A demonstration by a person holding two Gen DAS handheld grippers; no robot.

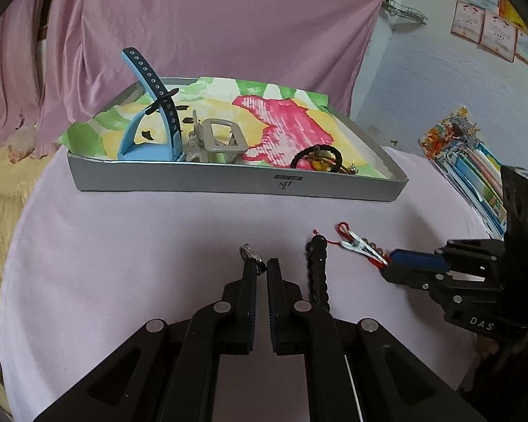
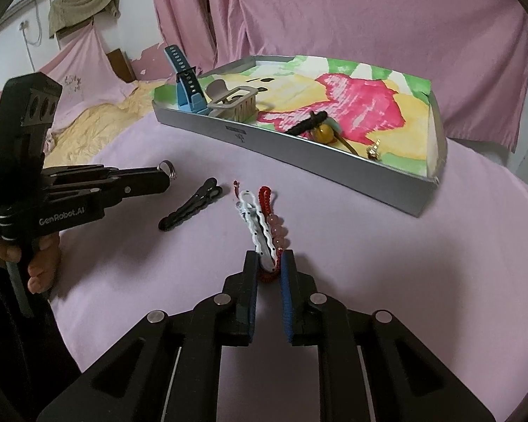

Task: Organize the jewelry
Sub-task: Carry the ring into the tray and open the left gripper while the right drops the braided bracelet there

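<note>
Pinching a small silver ring (image 1: 252, 254) at their tips, the fingers of the left gripper (image 1: 261, 268) are nearly closed on it, just above the pink-covered worktop (image 1: 123, 246); in the right wrist view the ring (image 2: 167, 167) sticks out past the ends of those fingers. The right gripper (image 2: 270, 266) has its fingers clenched on the near end of a red cord bracelet (image 2: 264, 199) strung with pink beads, and a white hair clip (image 2: 255, 225) lies pressed against the bracelet between the same fingers, so both seem gripped together. A black hair clip (image 1: 316, 267) lies on the worktop between the two grippers, just right of the left fingers and touching neither. Straight beyond both pairs of fingers sits a shallow grey tray (image 1: 228, 184) lined with painted paper. Inside it, at its left end, a blue watch strap (image 1: 148, 105) stands arched upright, with a grey claw clip (image 1: 214, 140) beside it, a black hair tie (image 1: 316, 156) farther right and a small gold earring (image 2: 374, 151) near the right end. A hand (image 2: 40, 253) holds the left gripper's handle.
</note>
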